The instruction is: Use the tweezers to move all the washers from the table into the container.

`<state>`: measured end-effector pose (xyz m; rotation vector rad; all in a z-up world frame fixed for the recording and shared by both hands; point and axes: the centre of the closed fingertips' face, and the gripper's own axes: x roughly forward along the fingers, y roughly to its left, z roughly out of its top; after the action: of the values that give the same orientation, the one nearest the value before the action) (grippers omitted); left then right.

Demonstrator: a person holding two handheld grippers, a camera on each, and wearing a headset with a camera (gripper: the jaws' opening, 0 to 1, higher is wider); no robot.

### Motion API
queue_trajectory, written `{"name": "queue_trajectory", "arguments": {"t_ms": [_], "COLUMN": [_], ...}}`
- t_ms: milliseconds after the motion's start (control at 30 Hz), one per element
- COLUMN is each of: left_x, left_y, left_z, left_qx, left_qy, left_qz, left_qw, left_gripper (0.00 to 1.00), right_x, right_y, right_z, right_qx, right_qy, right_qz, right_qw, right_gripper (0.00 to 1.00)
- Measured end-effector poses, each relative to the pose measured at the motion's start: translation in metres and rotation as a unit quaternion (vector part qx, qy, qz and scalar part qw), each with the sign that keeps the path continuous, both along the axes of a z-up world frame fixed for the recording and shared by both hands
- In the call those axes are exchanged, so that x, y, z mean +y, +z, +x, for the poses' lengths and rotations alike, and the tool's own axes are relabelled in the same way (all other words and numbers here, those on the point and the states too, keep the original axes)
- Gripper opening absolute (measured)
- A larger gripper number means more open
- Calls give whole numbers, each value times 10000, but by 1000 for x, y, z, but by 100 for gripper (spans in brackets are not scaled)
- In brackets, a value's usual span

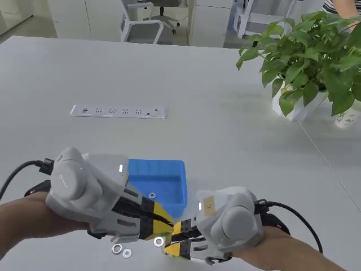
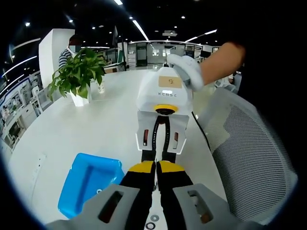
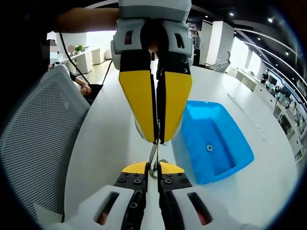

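Note:
My left gripper [image 1: 167,221] and right gripper [image 1: 172,239] meet tip to tip just in front of the blue container [image 1: 169,169]. Thin metal tweezers [image 3: 153,154] run between the two pairs of yellow jaws. Both grippers look shut on them, the left gripper [image 3: 156,138] from above and the right gripper [image 3: 153,168] from below. One washer [image 1: 152,196] lies inside the container, and it appears again as a washer [image 3: 209,148] on the blue floor. Three washers lie on the table: one washer [image 1: 158,242] under the jaws and two washers [image 1: 121,251] further left.
A white power strip [image 1: 118,112] lies further back on the grey table [image 1: 225,141]. A potted plant [image 1: 307,62] stands at the right edge. A mesh office chair [image 2: 249,158] is beside the table, with people and desks in the room behind.

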<state>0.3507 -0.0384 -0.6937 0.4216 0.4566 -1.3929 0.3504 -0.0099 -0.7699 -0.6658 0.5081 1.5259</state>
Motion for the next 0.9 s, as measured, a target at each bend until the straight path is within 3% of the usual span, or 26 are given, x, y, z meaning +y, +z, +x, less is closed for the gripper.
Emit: {"name": "queue_trajectory", "arguments": {"t_ms": [233,533,633,733,900], "left_x": [3,6,7,9,17], "left_y": [3,20,23,23,27], "left_z": [1,7,7,6,8], "left_qx": [0,-85,-106,-38,-87], "left_qy": [60,228,298,396,629], "left_qz": [-37,-351,-395,-400,-475], "left_qw": [10000,9991,9987,9984,9969], "left_gripper": [7,20,26,38,55], "right_x": [2,2,0,0,-2], "right_y": [1,5,8,13,22], "right_z": [-1,-1,0,0,3], "right_qx": [14,9,-18,-26,-61], "right_qy": [-8,-37,-41,-58,-75], "right_qz": [9,35,8,27,72], "right_qw": [10000,10000,10000,10000,9999], "right_gripper": [8,8,8,8,8]}}
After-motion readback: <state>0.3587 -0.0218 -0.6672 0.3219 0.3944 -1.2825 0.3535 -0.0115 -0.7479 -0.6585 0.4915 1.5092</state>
